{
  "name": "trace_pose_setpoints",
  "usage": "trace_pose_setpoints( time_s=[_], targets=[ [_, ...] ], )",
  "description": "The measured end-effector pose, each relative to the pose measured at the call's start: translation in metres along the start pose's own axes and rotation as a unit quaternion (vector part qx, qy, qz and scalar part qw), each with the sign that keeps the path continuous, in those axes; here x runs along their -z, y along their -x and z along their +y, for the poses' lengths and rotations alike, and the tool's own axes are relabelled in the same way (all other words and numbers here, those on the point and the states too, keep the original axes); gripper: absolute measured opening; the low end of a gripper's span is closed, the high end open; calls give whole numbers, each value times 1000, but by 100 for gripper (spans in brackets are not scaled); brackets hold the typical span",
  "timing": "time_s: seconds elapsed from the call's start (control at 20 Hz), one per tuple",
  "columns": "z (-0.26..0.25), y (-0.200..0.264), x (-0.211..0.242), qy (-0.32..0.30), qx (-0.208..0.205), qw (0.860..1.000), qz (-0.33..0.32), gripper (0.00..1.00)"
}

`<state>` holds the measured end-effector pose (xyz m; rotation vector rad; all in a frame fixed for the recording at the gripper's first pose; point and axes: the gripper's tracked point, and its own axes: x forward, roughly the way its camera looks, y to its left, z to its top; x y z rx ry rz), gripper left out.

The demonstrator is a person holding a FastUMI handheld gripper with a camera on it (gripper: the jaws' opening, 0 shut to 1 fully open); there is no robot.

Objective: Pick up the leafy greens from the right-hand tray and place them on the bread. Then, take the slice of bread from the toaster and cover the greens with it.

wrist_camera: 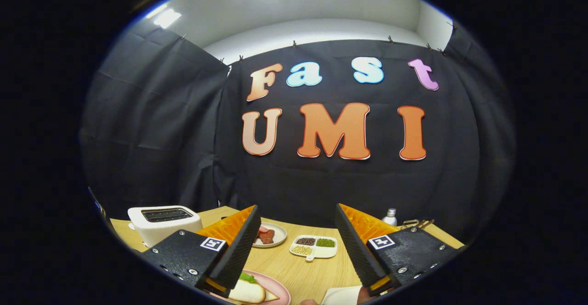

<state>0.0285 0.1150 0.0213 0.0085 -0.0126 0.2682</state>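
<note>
**Pale wood table, sandwich stacked on the pink plate**

Black cloth hangs as the booth's back wall [321,176], with a white ceiling above it. Below it runs the light wooden table [298,263], which carries everything.

The white two-slot toaster [163,222] stands toward the table's left edge, beyond the left finger; its slots look dark, and I cannot tell whether anything sits inside. The round pink plate [280,291] lies at the near edge, just ahead of the left finger, and holds a pale slice of bread [248,292] with a bit of green leaf [247,277] showing on top of it. The finger hides part of the plate, and the bread is cut off below.

A white divided dish [314,247] sits mid-table between the fingers, holding dark, green and pale grains in separate compartments. A small white round plate [271,235] with reddish meat slices lies just left of it, partly hidden behind the left finger.

A small bottle with a white cap [390,217] and some brass-coloured metal pieces [415,223], too small to make out, stand near the far right corner. A white edge [342,295], perhaps a tray, is cut off at the near edge by the right finger.

The gripper [294,254] hovers above the table with its jaws spread wide, gripping nothing.
</note>
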Motion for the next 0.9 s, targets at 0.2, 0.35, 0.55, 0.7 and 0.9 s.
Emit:
trace_pose_setpoints(
  time_s=[0.2,0.35,0.55,0.7,0.9],
  targets=[
    [3,5,-10,6,-8,1000,-17,97],
    [-1,6,-13,10,1,1000,-24,97],
    [-5,9,-16,15,7,999,-34,97],
    [-5,9,-19,18,7,999,-41,97],
    [-3,9,-20,27,7,998,-47,97]
  ],
)
